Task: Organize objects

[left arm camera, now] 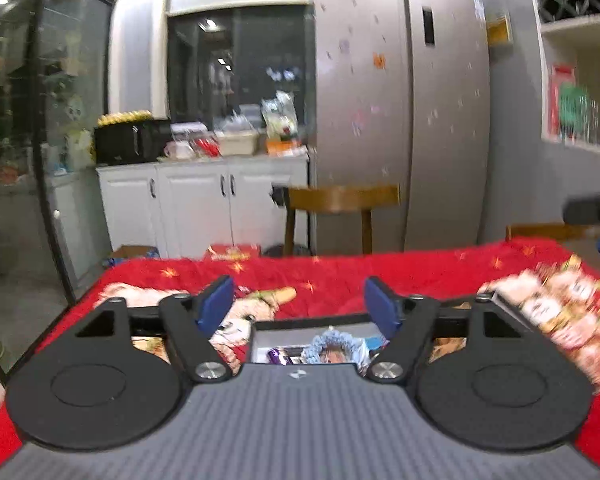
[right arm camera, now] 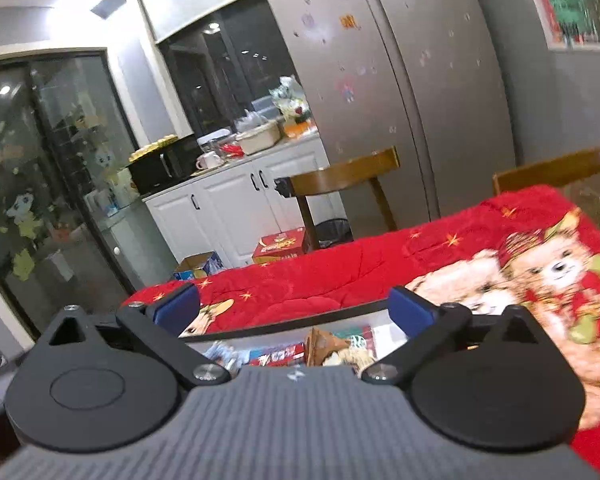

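The box [left arm camera: 312, 326] of small things sits on the red blanket [left arm camera: 340, 276] over the desk, just under both tools, so the bits stay together. The left tool [left arm camera: 300, 304] and right tool [right arm camera: 294, 306] hang above it, tipped slightly down, both spread wide and empty.

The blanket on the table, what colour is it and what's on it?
The fuzzy red blanket has gold stars and cartoon dogs, clearest in the right wrist view.

Bright indoor ceiling light, spot glare reflected in the dark glass sliding door [left arm camera: 24, 92]; fisheye bending of the tall silver steel refrigerator [right arm camera: 380, 92]; motion blur smearing right edges, red printed blanket [left arm camera: 380, 276].
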